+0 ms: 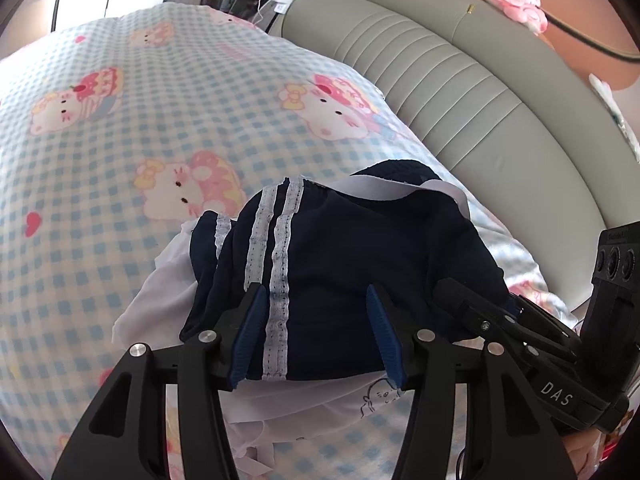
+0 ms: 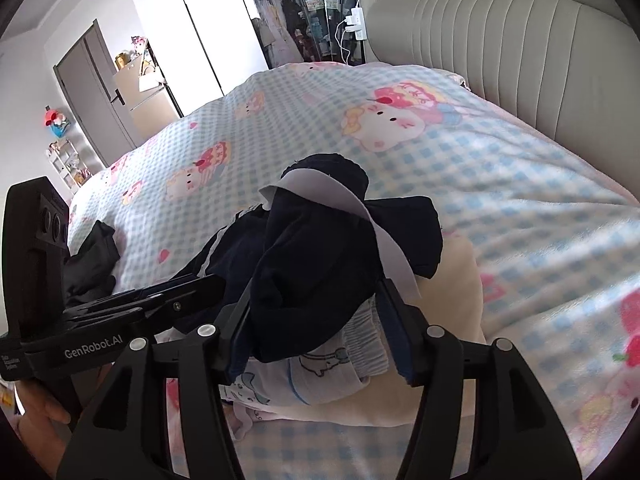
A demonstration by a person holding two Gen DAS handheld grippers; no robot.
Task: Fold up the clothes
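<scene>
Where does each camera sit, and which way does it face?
Left wrist: on the left gripper, looking across the bed at the navy garment and headboard; the right gripper shows at right.
Right wrist: on the right gripper, facing the same garment, headboard and doors; the left gripper and a hand show at left.
Shared: garment, bed, headboard.

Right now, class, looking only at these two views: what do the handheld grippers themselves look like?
Both are matte black linkage frames with silver pivot pins. The left gripper has ribbed blue finger pads; its body reads "GenRobot.AI" in white. The right gripper has dark blue pads; its body reads "DAS". Each carries a black camera block.
</scene>
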